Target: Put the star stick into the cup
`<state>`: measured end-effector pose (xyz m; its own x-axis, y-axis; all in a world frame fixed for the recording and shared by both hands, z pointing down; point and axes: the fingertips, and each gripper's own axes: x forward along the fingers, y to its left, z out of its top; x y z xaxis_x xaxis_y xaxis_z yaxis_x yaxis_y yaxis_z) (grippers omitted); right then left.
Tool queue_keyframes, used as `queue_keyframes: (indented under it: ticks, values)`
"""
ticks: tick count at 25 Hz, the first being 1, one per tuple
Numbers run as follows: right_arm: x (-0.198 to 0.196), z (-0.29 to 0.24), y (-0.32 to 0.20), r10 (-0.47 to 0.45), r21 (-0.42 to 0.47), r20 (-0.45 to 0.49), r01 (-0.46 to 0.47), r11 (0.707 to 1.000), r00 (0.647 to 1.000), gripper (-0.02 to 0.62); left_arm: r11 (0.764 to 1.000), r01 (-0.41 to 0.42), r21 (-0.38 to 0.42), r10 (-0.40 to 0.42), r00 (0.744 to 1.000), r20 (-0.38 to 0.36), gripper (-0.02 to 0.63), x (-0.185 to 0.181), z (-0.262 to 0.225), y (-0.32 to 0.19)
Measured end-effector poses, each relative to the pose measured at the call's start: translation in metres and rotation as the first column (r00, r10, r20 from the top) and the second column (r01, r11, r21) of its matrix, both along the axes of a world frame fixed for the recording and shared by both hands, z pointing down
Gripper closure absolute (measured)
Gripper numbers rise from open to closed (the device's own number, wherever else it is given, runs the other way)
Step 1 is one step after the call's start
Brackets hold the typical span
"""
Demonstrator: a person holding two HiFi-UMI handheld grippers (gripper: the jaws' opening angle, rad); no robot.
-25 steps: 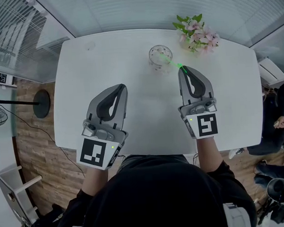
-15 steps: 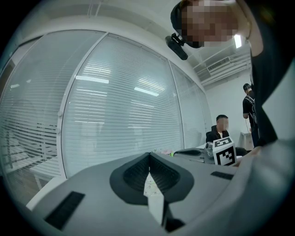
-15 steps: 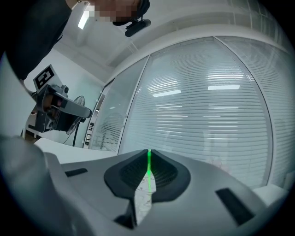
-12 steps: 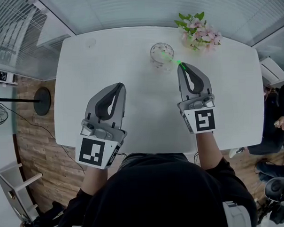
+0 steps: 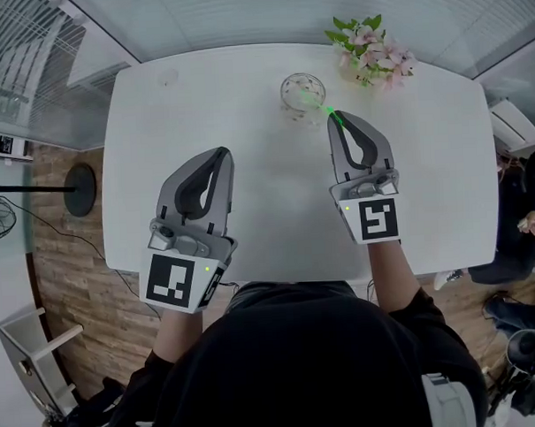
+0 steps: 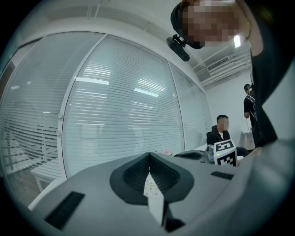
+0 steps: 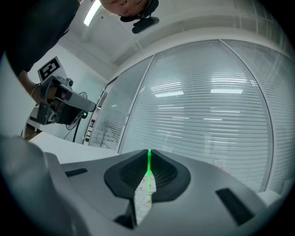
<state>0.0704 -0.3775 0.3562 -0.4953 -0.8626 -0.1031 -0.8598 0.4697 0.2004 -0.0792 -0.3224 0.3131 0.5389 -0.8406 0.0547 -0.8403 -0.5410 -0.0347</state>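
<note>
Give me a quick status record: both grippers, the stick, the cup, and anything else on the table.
left gripper: shut, empty, over the near left of the table
right gripper: shut on the stick, close to the cup
stick: thin, green, pinched between the right jaws; its free end overlaps the cup's rim in the head view
cup: clear, upright, on the far side of the table
flowers: right of the cup, at the far edge
task: stick not yet released
</note>
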Motion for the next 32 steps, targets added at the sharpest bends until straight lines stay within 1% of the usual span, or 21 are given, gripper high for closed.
queue_keyframes:
  ticks: [16,29,32]
  values:
    - [-0.01,0.014,0.015,-0.008,-0.012,-0.016,0.008,1.0,1.0,0.572,1.0,-0.013,-0.003,0.013,1.0,-0.001,0.592,0.005,0.003,0.003]
    - [-0.009,0.018,0.019,0.003,-0.005,0.0,-0.003,1.0,1.0,0.571,1.0,-0.016,-0.01,0.016,1.0,0.0,0.592,0.009,0.006,0.006]
    - [-0.008,0.018,0.018,0.002,-0.019,0.014,-0.002,1.0,1.0,0.566,1.0,-0.015,-0.01,0.015,1.0,-0.001,0.592,0.009,0.006,0.006]
